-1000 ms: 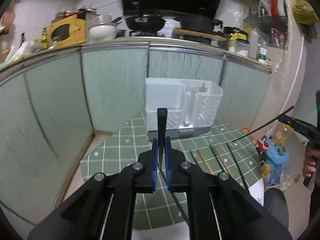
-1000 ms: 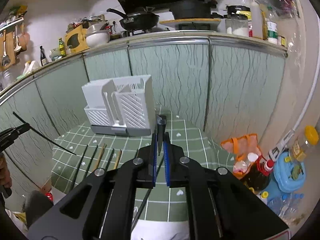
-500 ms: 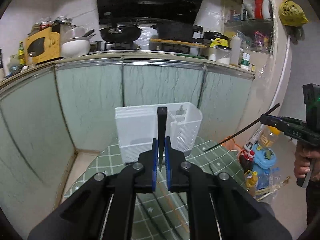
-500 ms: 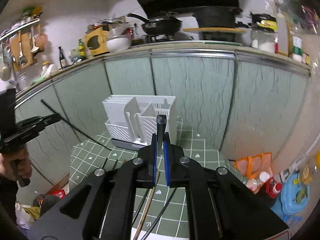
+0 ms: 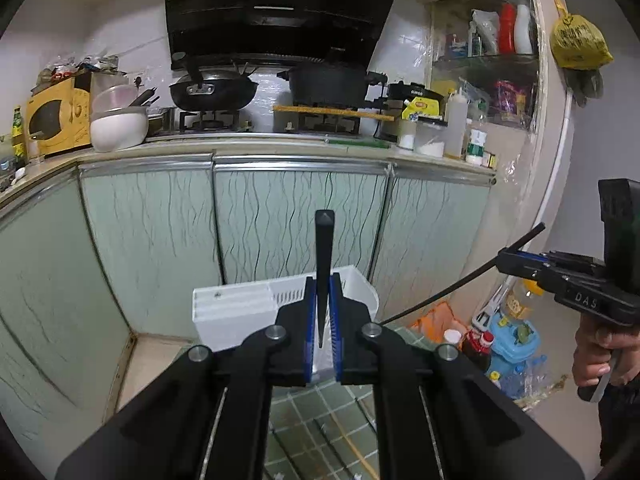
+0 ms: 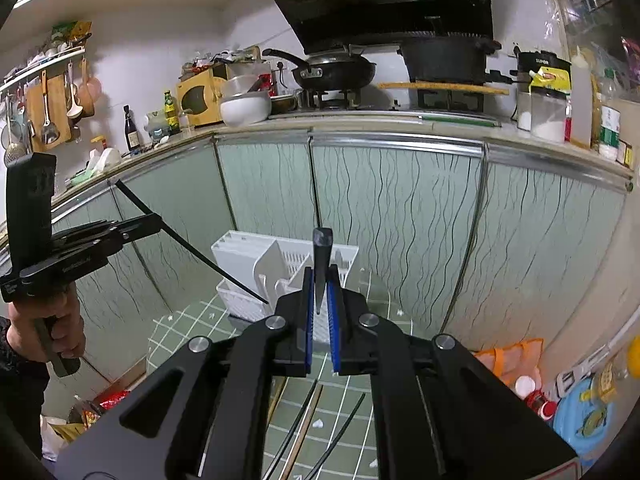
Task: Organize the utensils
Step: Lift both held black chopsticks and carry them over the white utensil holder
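Note:
My left gripper [image 5: 322, 294] is shut on a black chopstick [image 5: 324, 248] that sticks out forward between its blue pads. Just beyond and below it stands the white slotted utensil holder [image 5: 236, 312] on a green checked table mat [image 5: 316, 408]. My right gripper [image 6: 320, 286] is likewise shut on a second black chopstick [image 6: 322, 252], above the holder [image 6: 248, 254]. Each gripper shows in the other's view: the right gripper [image 5: 506, 260] with its long chopstick [image 5: 452, 288], the left gripper [image 6: 154, 222] with its chopstick [image 6: 200, 254]. Loose chopsticks [image 6: 304, 432] lie on the mat.
Green cabinet doors [image 5: 296, 216] close off the space behind the table. The counter above carries a wok [image 5: 212, 90], a pot, a bowl and bottles. Bottles and a blue plastic tub [image 5: 512, 344] sit on the floor at the right. A hand [image 5: 600, 356] holds the right gripper's handle.
Both grippers have risen with their chopsticks held. The holder and the mat have dropped lower in both views, and the counter and stove have come into fuller sight.

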Action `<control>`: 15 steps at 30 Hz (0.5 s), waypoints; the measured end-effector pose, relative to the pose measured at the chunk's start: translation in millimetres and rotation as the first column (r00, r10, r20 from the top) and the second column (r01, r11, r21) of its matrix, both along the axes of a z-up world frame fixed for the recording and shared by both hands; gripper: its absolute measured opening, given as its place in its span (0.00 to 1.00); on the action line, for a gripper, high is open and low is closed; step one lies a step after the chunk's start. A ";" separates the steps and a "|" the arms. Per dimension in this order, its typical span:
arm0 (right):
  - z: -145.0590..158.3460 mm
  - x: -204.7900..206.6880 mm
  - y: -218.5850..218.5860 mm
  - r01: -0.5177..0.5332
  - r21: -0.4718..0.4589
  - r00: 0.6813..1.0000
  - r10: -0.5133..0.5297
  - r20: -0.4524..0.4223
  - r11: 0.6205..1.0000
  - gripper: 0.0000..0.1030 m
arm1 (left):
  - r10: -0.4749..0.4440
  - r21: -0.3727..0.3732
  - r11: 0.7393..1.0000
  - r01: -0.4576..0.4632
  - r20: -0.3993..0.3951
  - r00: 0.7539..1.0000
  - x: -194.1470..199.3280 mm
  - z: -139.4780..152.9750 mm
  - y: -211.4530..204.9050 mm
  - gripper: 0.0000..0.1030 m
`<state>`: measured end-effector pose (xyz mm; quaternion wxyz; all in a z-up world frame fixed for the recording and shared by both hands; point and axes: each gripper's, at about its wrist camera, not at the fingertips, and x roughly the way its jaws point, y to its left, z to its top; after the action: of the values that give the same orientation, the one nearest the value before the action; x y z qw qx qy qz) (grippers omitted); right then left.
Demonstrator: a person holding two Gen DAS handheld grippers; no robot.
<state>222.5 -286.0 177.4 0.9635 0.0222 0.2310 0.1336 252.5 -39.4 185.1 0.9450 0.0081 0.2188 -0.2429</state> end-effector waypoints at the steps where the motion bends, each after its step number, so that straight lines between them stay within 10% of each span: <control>1: 4.4 3.5 -0.1 0.004 -0.004 1.000 -0.004 0.005 1.000 0.06 | -0.002 0.000 1.000 0.002 0.002 1.000 2.9 2.4 -2.7 0.07; 15: -4.7 60.5 11.7 -0.021 -0.037 0.999 0.020 -0.031 0.999 0.06 | -0.029 0.040 0.999 0.030 -0.034 0.999 57.0 -7.5 -43.3 0.07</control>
<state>283.0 -274.3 172.7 0.9586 0.0040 0.2486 0.1387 309.5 -82.7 177.6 0.9371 0.0263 0.2395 -0.2524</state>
